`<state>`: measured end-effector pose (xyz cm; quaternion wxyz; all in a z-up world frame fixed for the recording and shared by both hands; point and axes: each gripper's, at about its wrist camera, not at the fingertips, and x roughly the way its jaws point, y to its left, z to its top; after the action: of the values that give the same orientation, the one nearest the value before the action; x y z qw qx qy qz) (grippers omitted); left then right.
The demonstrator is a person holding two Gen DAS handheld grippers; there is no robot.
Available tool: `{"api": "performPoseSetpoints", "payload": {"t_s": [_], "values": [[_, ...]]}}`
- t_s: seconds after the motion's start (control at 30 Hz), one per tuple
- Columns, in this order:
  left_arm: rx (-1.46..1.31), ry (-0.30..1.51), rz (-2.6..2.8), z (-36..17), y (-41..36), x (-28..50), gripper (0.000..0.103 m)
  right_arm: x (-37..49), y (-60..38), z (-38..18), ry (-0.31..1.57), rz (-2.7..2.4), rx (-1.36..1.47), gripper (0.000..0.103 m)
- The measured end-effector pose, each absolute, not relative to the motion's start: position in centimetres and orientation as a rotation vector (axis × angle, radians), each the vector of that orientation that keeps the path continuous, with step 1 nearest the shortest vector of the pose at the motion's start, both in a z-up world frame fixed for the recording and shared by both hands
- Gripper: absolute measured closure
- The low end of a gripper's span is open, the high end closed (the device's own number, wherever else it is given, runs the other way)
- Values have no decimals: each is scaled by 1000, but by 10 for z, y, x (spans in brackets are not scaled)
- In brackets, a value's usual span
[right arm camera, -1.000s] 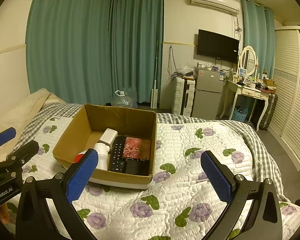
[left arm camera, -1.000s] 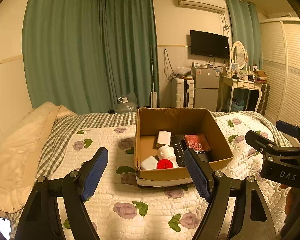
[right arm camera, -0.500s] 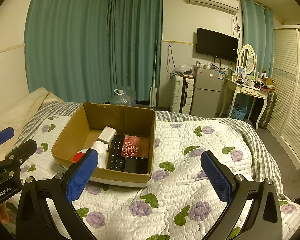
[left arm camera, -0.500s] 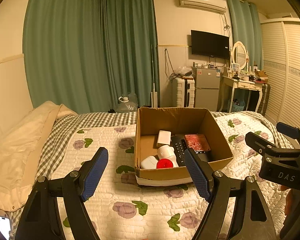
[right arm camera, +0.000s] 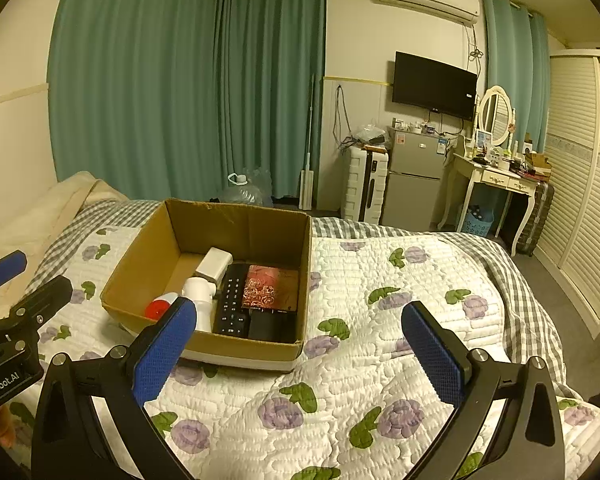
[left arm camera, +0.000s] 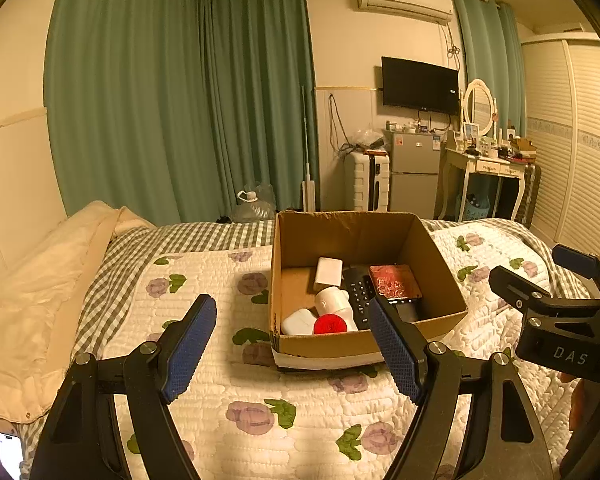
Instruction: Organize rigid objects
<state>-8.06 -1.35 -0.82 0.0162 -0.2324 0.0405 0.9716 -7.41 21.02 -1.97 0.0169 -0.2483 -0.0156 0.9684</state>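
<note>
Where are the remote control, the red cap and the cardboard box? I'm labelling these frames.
remote control (right arm camera: 231, 304), right wrist view, on its button face.
red cap (left arm camera: 330, 325), left wrist view, on the cap's top.
cardboard box (left arm camera: 332, 345), left wrist view, on its near outer wall.

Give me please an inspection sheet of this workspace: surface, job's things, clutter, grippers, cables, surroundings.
Surface: flowered quilt on a bed, bare around the box.
Job's things: cardboard box holds a white block, white bottle, red cap, white case, black remote, red patterned box.
Clutter: phone at the bed edge.
Grippers: left gripper and right gripper both open, empty, short of the box.
Cables: wires hang on the wall beside the TV.
Surroundings: green curtains, fridge, dressing table.
</note>
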Motion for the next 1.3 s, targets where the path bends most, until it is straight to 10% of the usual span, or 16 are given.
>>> {"api": "performPoseSetpoints", "payload": {"t_s": [1.3], "values": [[-738,137,3017,-10,-15,-82,22,-74,208,-26,-50,2995,-805,0]]}}
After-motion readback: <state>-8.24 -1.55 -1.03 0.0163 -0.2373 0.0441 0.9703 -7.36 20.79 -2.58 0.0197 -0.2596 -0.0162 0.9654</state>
